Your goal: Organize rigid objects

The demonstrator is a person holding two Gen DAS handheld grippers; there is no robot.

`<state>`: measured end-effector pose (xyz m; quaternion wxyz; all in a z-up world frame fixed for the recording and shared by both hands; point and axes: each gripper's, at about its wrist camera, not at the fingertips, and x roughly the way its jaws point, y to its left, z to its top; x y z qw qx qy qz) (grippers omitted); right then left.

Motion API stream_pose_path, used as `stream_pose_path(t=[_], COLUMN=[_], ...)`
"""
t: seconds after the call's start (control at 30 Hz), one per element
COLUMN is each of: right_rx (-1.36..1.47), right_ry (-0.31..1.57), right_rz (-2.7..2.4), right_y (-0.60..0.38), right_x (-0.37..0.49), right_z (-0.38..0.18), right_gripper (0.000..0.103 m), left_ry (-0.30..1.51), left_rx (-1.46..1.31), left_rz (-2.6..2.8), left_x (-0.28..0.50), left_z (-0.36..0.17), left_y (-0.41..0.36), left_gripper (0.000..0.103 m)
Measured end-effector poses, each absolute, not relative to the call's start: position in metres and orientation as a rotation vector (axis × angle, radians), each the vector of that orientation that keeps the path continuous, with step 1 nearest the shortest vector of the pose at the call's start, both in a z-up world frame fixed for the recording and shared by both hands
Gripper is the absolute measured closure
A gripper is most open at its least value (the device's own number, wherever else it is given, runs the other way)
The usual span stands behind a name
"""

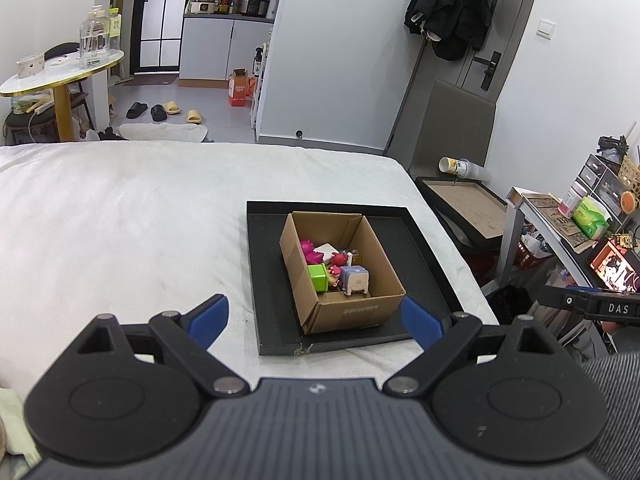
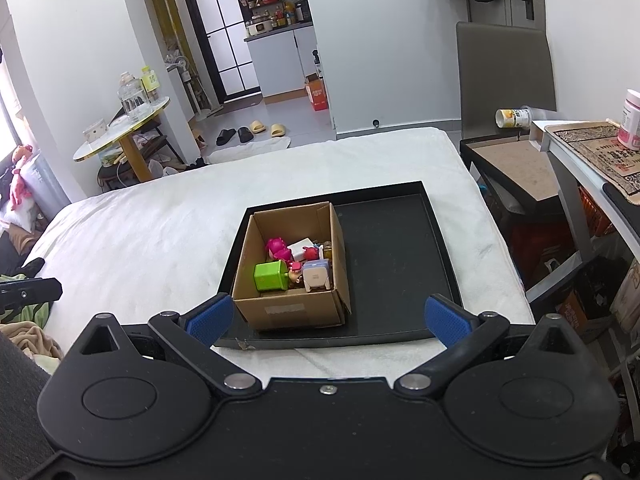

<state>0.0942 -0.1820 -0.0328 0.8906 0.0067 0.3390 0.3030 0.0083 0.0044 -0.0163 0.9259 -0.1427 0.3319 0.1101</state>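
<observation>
Box, cardboard, toys inside | sits on black tray | left gripper, right gripper: jaws spread, empty

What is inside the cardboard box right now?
The box on the black tray holds small toys: a green cube, a pink figure, a white block, a red figure and a pale boxy toy. Anything beneath them is hidden.
</observation>
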Motion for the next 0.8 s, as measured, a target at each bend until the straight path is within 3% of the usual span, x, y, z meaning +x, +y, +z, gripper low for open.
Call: stream_pose_path(t=[0.8], right_rx=[0.007], right_ry=[0.714], right_rz=[0.63], right_y=[-0.1807], right_x=[0.0907], right_z=[-0.0387], right_gripper=[0.0], left_ry=[0.679], left_rx=[-0.291], left_rz=[0.227], left_x=[0.0064], left_z=[-0.0158], left_y=[0.0052], left_gripper=[0.01])
